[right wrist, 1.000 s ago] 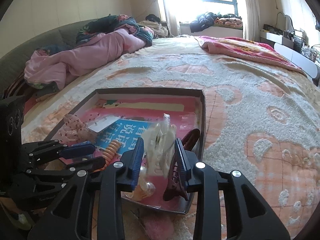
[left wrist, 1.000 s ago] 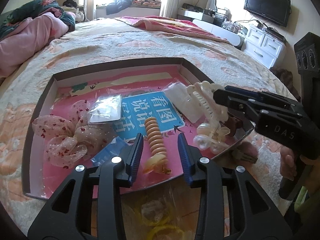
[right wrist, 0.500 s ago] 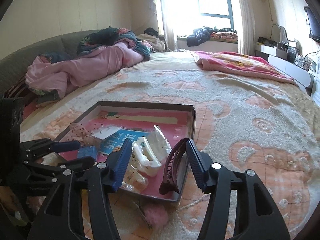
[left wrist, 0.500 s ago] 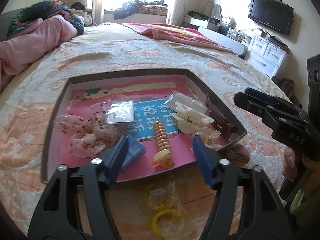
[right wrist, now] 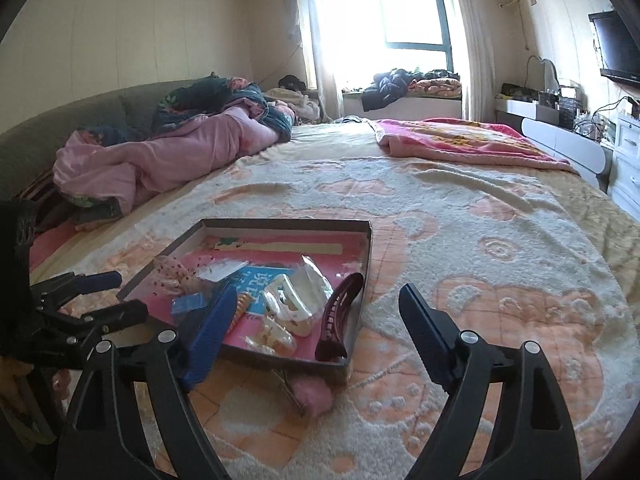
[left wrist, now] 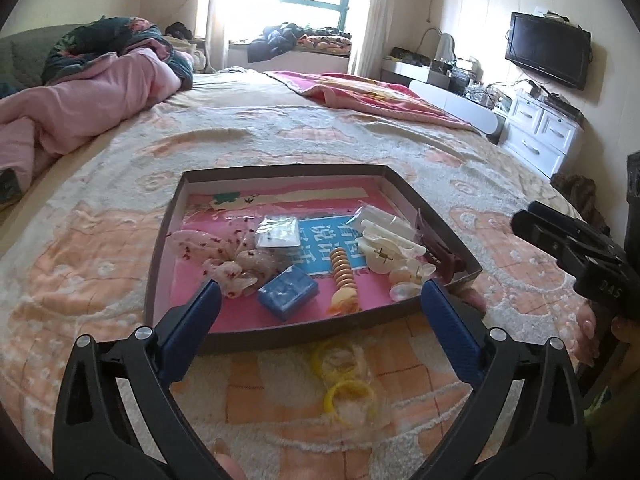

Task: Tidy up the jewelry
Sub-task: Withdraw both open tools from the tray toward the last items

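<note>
Two yellow rings (left wrist: 343, 376) are left on the blanket (left wrist: 120, 240), just outside the tray's (left wrist: 256, 336) near wall; clips, a scrunchie and a blue box (left wrist: 288, 291) lie inside. Both the left gripper (left wrist: 320, 332) and right gripper (right wrist: 316, 330) are held wide open and empty above the tray's near edge. The step in hand is judged a reach between placements; next, the rings should be approached and closed upon.

Blown-out window (right wrist: 404, 12) backlight, soft shadows, fisheye-warped edges
</note>
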Demonstrator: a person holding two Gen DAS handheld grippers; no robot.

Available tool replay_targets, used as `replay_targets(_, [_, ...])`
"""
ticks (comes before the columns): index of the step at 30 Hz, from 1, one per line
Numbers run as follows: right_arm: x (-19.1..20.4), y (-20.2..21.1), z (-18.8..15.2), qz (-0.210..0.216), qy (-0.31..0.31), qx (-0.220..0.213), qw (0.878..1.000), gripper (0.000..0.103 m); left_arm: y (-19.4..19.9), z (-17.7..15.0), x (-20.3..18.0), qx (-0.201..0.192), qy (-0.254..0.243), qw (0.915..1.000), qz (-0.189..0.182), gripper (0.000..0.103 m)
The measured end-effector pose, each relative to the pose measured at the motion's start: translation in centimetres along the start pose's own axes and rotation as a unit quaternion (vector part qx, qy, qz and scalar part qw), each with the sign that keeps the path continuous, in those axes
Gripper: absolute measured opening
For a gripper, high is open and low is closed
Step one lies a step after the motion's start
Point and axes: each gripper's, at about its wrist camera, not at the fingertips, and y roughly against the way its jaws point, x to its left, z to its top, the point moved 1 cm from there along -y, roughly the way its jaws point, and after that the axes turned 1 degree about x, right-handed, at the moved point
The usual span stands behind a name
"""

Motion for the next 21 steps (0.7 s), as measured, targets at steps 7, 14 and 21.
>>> replay_targets(7, [0.3, 1.2, -0.8, -0.004, 0.003, 0.001, 1.000, 0.082, 1.3, -0.7, 0.7, -0.006, 0.015, 0.9999, 0.006, 0.091])
replay_targets(14, [1.7, 1.4, -2.2, -0.006, 0.028, 0.015, 0.999, 0.083, 2.0, -1.6, 1.1, -0.001, 0.019, 0.9998, 0.010, 0.091])
replay_targets(21, [2.6, 1.3, -3.8, -0.005, 0.040, 0.034, 0.999, 0.083, 2.2, -2.8, 1.1, 0.011, 0.016, 0.9998, 0.009, 0.091])
